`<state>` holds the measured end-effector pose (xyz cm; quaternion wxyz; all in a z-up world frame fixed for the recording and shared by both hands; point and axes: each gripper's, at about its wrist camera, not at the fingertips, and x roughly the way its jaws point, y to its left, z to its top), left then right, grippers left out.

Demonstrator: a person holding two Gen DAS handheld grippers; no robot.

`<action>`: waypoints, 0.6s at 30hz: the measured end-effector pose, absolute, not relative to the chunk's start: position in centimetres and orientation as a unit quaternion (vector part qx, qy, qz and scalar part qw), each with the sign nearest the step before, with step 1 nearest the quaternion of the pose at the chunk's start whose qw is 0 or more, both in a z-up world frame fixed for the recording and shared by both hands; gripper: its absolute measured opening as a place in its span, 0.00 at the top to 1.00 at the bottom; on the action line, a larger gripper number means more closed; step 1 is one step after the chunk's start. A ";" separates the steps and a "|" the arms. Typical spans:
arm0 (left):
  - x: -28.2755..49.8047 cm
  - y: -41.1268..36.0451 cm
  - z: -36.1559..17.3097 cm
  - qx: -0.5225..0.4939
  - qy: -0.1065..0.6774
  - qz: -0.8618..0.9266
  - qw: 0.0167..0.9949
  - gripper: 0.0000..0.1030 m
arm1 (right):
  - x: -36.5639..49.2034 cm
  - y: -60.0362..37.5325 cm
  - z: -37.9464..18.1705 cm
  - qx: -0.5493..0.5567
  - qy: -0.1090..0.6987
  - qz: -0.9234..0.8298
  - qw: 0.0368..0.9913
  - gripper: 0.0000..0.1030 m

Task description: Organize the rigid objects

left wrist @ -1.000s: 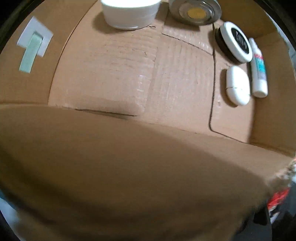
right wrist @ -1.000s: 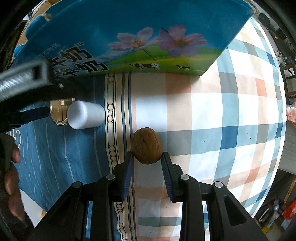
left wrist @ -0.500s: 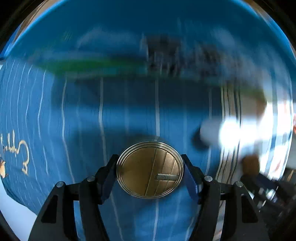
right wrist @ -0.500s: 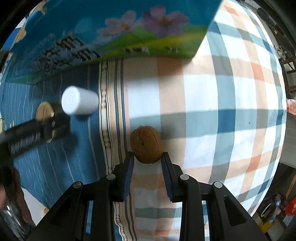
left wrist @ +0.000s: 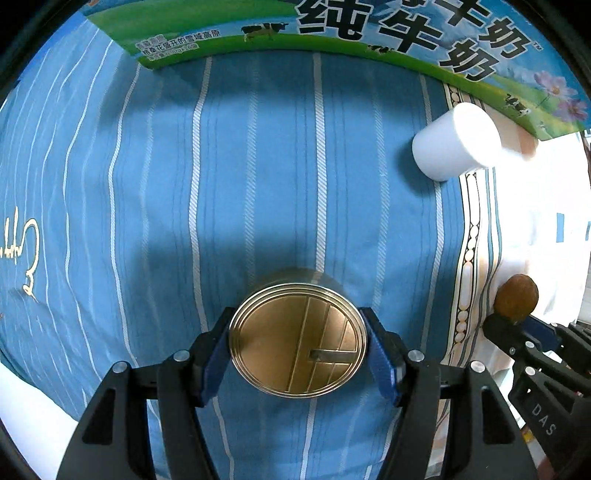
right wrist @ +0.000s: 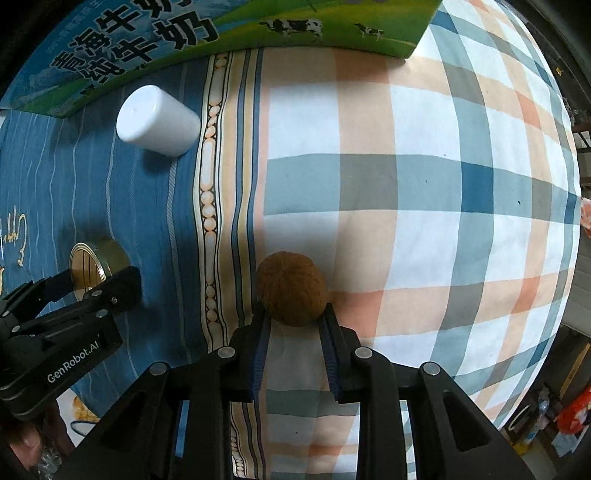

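left gripper [left wrist: 298,347] jaws closed on sides of gold tin [left wrist: 297,344], over blue striped cloth [left wrist: 166,192]. right gripper [right wrist: 293,317] jaws pinch walnut [right wrist: 291,288] w/ tips, over plaid cloth [right wrist: 424,177]. farther: white cup [right wrist: 157,120] on its side, just beside milk box [right wrist: 221,26].

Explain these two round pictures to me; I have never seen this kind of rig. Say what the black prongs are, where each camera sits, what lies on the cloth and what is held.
No robot arm here: a person carries two handheld grippers, each with a fisheye camera looking along its two black fingers.

The left wrist view shows the left gripper shut on a round gold tin, above blue striped cloth.

The right wrist view shows the right gripper shut on a brown walnut, above checked cloth.

Each gripper shows at the edge of the other's view. A white cylinder lies on its side on the cloth, close to a printed milk carton box.
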<state>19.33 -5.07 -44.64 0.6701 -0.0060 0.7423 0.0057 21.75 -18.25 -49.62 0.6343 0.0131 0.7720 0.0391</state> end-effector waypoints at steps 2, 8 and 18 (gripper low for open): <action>20.3 -4.7 -44.3 -0.003 0.740 0.007 0.673 0.39 | 21.7 -18.0 -49.7 0.012 0.771 0.039 0.635 0.73; 19.8 -5.5 -41.9 -0.006 0.728 -0.003 0.686 0.39 | 20.5 -16.6 -48.3 0.007 0.766 0.044 0.641 0.77; 19.9 -6.4 -37.8 -0.019 0.706 -0.017 0.707 0.39 | 20.0 -17.7 -46.8 0.050 0.770 0.059 0.633 0.94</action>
